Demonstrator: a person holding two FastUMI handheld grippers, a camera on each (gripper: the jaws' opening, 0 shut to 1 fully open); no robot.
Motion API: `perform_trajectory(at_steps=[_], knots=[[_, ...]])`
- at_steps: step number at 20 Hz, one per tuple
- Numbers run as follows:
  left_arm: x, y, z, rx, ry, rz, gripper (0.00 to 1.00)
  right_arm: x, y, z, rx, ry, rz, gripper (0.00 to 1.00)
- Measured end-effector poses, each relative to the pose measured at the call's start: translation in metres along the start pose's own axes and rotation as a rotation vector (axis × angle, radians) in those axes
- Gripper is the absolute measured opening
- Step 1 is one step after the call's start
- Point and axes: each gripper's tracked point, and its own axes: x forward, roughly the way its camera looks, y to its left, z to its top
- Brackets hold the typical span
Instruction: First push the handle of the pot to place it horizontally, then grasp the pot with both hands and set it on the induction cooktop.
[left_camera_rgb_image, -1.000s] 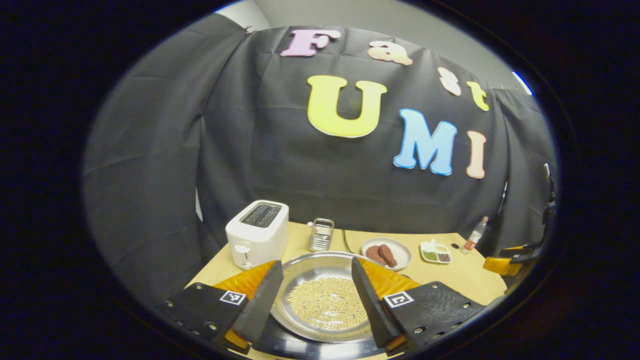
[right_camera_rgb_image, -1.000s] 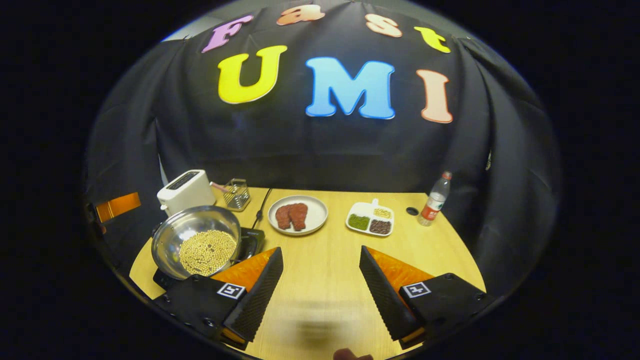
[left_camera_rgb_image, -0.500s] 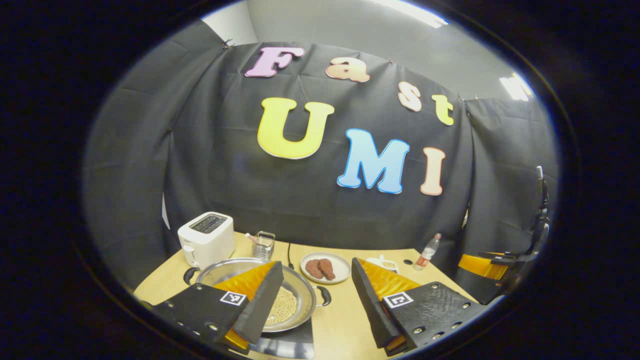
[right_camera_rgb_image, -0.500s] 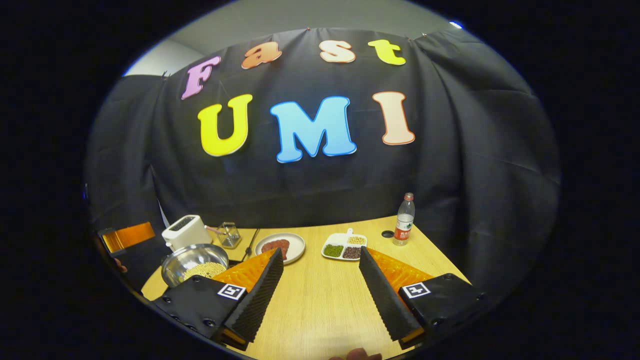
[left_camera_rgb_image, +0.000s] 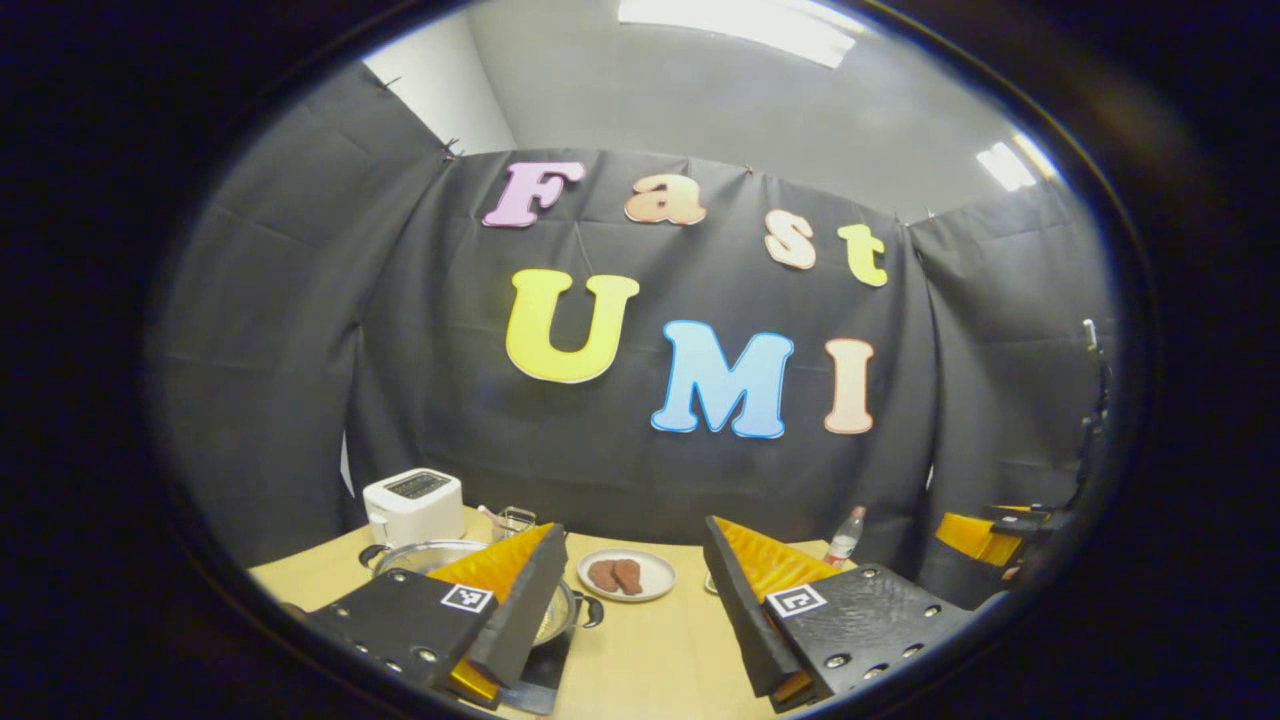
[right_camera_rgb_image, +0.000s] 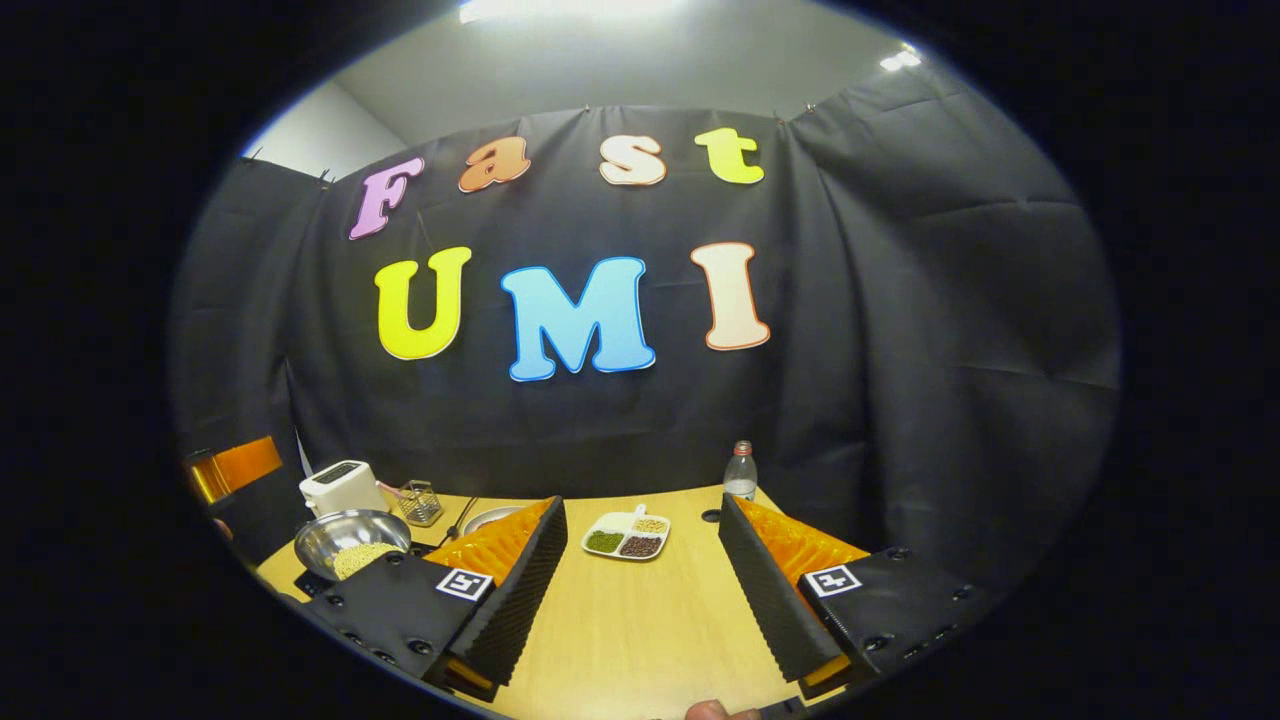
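I see the wooden table (right_camera_rgb_image: 640, 620) stretching away from both of my grippers toward the black cloth wall. On its left end the pot (right_camera_rgb_image: 350, 540) sits on the induction cooktop (left_camera_rgb_image: 545, 668), wide and shallow, with pale round beans in its bottom. In the left gripper view one dark side handle (left_camera_rgb_image: 592, 608) juts from the rim toward the plate of meat (left_camera_rgb_image: 626, 575), and the other (left_camera_rgb_image: 371, 553) shows at the opposite rim near the white toaster (left_camera_rgb_image: 413, 506), so the handle line runs across that view, side to side.

My left gripper (left_camera_rgb_image: 625, 620) hangs over the table's near edge with its fingers spread wide and nothing between them. My right gripper (right_camera_rgb_image: 640, 600) is likewise spread apart and empty, above bare wood, with the divided dish (right_camera_rgb_image: 626, 537) and the water bottle (right_camera_rgb_image: 740, 470) beyond it.

Compared with a second ago, both views have tipped up: more ceiling shows, and the table has sunk low. Then the pot sat right between my left gripper's fingers; now it lies behind the left finger (left_camera_rgb_image: 515, 615), farther off.
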Motion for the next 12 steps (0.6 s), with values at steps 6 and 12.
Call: perform_trajectory(at_steps=[6, 12], knots=[[-0.04, -0.041, -0.02, 0.011, 0.019, 0.042, 0.83, -0.03, -0.028, -0.013, -0.066, 0.016, 0.051, 0.97], [-0.065, -0.081, -0.044, 0.031, 0.08, 0.045, 0.84, -0.052, -0.03, -0.023, -0.048, 0.034, 0.093, 0.97]])
